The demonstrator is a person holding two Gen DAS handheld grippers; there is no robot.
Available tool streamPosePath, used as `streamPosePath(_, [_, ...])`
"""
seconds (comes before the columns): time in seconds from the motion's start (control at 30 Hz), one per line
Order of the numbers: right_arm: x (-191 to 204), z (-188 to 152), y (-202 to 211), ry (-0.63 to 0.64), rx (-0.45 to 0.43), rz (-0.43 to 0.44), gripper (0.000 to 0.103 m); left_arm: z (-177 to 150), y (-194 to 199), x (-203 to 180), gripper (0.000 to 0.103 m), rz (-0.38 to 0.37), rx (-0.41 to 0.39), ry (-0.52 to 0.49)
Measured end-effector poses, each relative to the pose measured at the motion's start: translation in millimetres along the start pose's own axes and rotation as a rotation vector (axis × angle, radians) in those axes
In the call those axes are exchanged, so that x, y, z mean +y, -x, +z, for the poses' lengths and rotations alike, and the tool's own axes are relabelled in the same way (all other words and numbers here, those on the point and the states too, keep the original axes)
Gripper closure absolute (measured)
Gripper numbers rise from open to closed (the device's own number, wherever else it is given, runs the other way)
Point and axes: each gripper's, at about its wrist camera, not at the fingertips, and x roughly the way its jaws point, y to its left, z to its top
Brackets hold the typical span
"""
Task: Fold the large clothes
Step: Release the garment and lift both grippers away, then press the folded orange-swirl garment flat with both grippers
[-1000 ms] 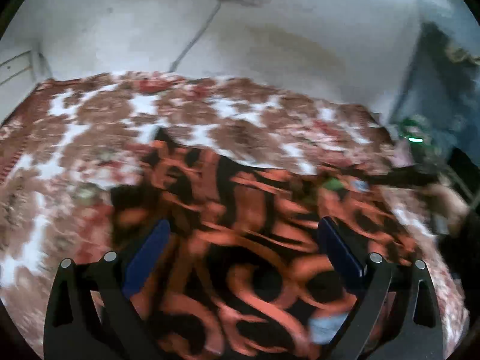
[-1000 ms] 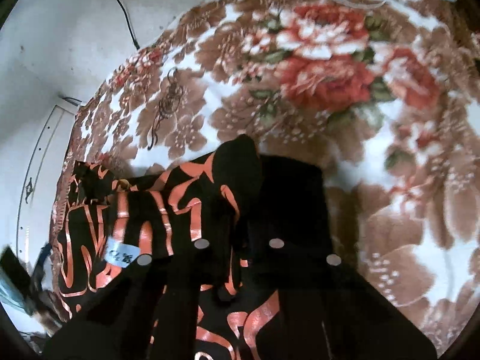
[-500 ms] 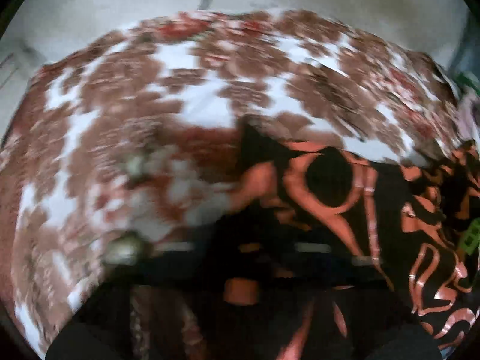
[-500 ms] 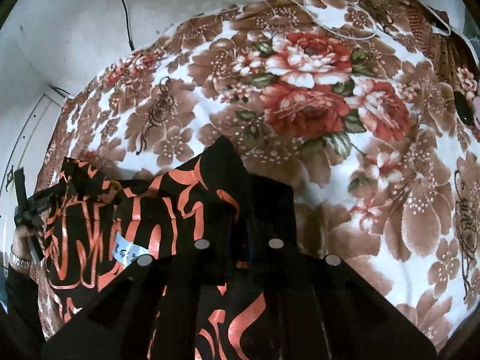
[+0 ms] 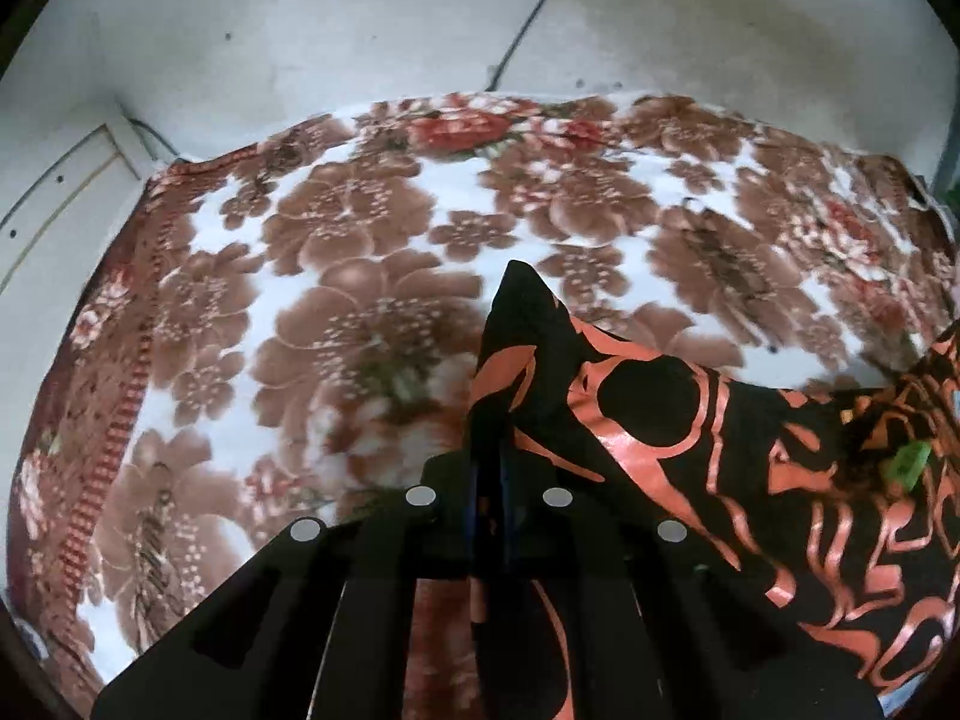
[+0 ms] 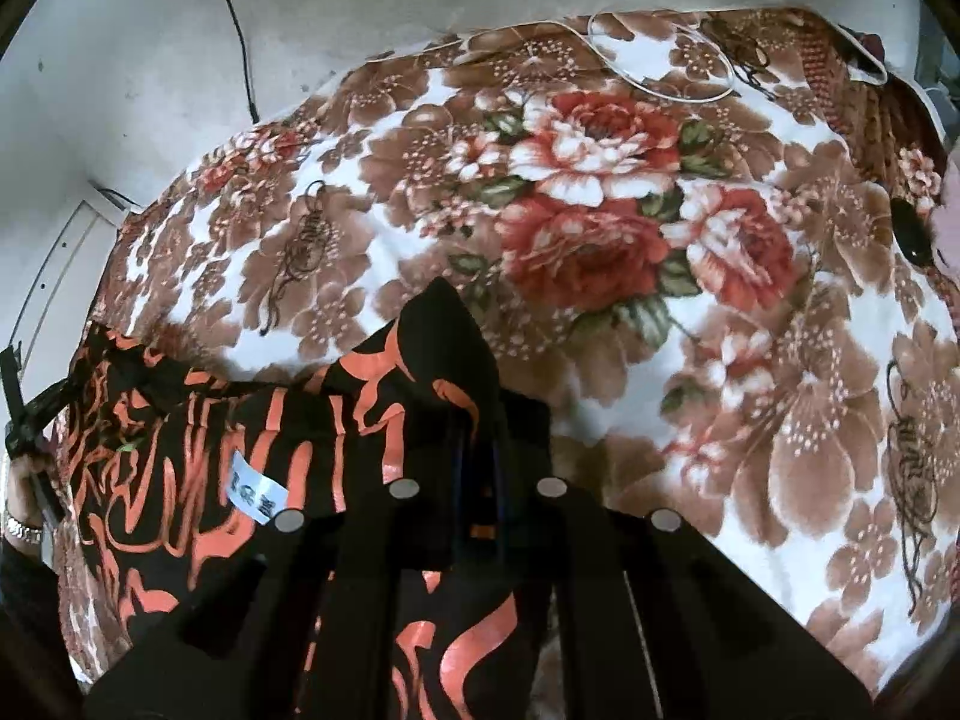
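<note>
The black-and-orange garment (image 5: 690, 420) hangs stretched over the floral blanket (image 5: 336, 276). The left gripper (image 5: 489, 480) and the right gripper (image 6: 477, 456) each clamp a corner, the garment's long edge running straight between them.

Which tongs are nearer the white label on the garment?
Right. The right tongs grip the garment just beside the white label; the left tongs hold its far corner.
</note>
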Motion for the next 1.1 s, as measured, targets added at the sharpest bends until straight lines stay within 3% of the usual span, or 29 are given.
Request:
streamPosePath(0.1, [-13.3, -2.8, -35.4, -0.019, 0.043, -0.003, 0.095, -8.9, -24.8, 6.6, 0.098, 0.028, 0.047, -0.005])
streamPosePath(0.17, [-19.4, -11.5, -61.0, -0.024, 0.065, 0.014, 0.095, -19.7, -42.8, 6.5, 0.097, -0.002, 0.084, -0.024])
streamPosePath(0.23, [-21.5, -17.7, -71.0, -0.029, 0.062, 0.031, 0.093, -29.3, -54.1, 6.8, 0.087, -0.025, 0.098, -0.021])
streamPosePath(0.27, [-22.9, -19.9, -72.9, -0.031, 0.058, 0.038, 0.090, -32.6, -54.8, 7.0, 0.071, -0.007, 0.094, -0.016])
streamPosePath(0.3, [-23.4, -20.2, -71.6, -0.032, 0.051, 0.037, 0.084, -35.0, -53.1, 7.9, 0.044, 0.022, 0.082, -0.013])
streamPosePath(0.37, [-28.6, -19.0, -58.7, -0.039, 0.007, -0.004, 0.036, -38.7, -39.9, 14.2, 0.020, 0.060, 0.031, -0.005])
streamPosePath(0.43, [-35.0, -19.1, -41.6, -0.056, -0.048, -0.019, 0.014, -42.5, -10.0, 17.5, 0.020, 0.054, -0.031, -0.031])
streamPosePath(0.47, [-36.0, -21.0, -30.9, -0.054, -0.073, -0.026, 0.010, -44.1, 4.8, 15.3, 0.020, 0.058, -0.060, -0.049])
streamPosePath(0.6, [3.8, -43.8, 35.7, 0.088, -0.229, -0.106, 0.010, -64.5, 89.7, -18.4, 0.005, 0.024, -0.230, -0.124])
streamPosePath(0.7, [71.5, -75.1, 76.6, 0.239, -0.346, -0.236, 0.005, -84.3, 130.2, -70.3, 0.005, 0.031, -0.279, -0.175])
streamPosePath(0.77, [112.6, -96.2, 88.6, 0.275, -0.378, -0.265, 0.005, -96.7, 142.7, -99.4, 0.005, -0.051, -0.295, -0.146])
streamPosePath(0.87, [178.6, -130.9, 83.5, 0.317, -0.367, -0.195, 0.005, -113.7, 140.2, -145.0, 0.005, -0.117, -0.302, -0.115])
streamPosePath(1.03, [219.9, -156.5, 32.1, 0.340, -0.348, -0.257, 0.005, -131.2, 100.5, -185.4, 0.006, -0.082, -0.249, -0.068])
streamPosePath(1.1, [220.7, -160.5, 12.4, 0.361, -0.314, -0.317, 0.005, -139.4, 80.9, -184.1, 0.005, -0.021, -0.223, -0.057])
